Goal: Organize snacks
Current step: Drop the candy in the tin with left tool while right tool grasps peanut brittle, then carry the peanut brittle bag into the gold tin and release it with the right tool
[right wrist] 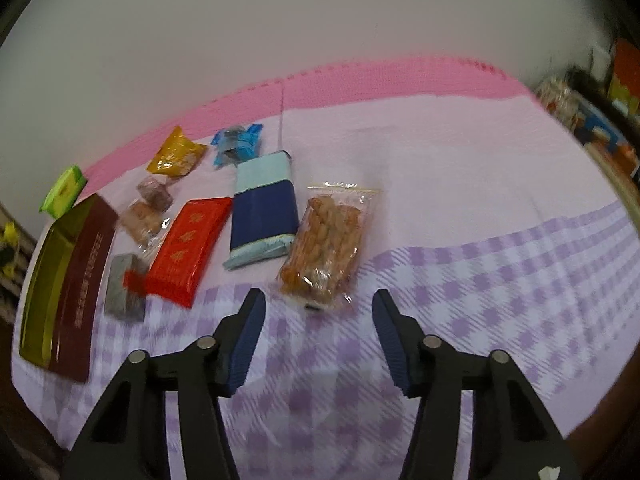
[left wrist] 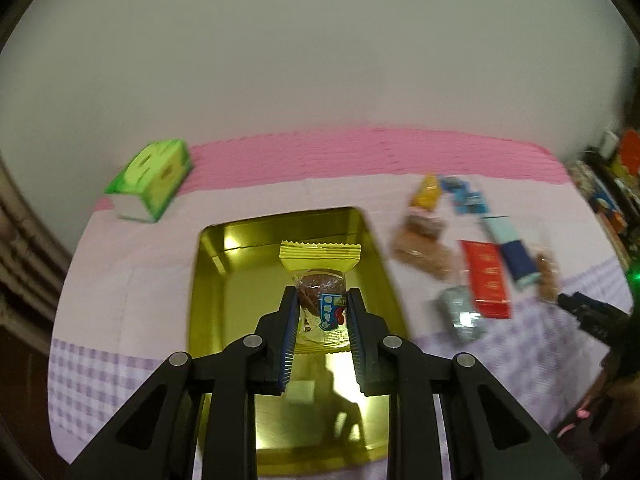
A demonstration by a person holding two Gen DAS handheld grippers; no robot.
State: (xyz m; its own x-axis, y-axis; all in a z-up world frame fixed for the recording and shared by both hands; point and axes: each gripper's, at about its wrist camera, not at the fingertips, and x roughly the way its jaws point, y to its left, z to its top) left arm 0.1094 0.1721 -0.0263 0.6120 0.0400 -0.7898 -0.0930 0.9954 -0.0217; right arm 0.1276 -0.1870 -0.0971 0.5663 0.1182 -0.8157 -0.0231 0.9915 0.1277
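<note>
My left gripper [left wrist: 322, 300] is shut on a wrapped brown snack with a yellow top seal [left wrist: 320, 280], held above the gold tin tray [left wrist: 224, 264]. My right gripper [right wrist: 318, 312] is open and empty, just short of a clear bag of fried twists [right wrist: 328, 240]. Other snacks lie on the cloth: a dark blue packet [right wrist: 264, 212], a red packet [right wrist: 188, 246], a silver packet [right wrist: 124, 292], a yellow packet [right wrist: 176, 156], a blue wrapper [right wrist: 238, 144] and small brown cakes [right wrist: 146, 210]. The tray also shows in the right wrist view [right wrist: 44, 280] at the far left.
A green tissue box [left wrist: 154, 182] stands at the back left of the table. The table has a pink and purple checked cloth [right wrist: 480, 280] and a pink mat along the wall. A cluttered shelf [left wrist: 612, 184] is at the far right.
</note>
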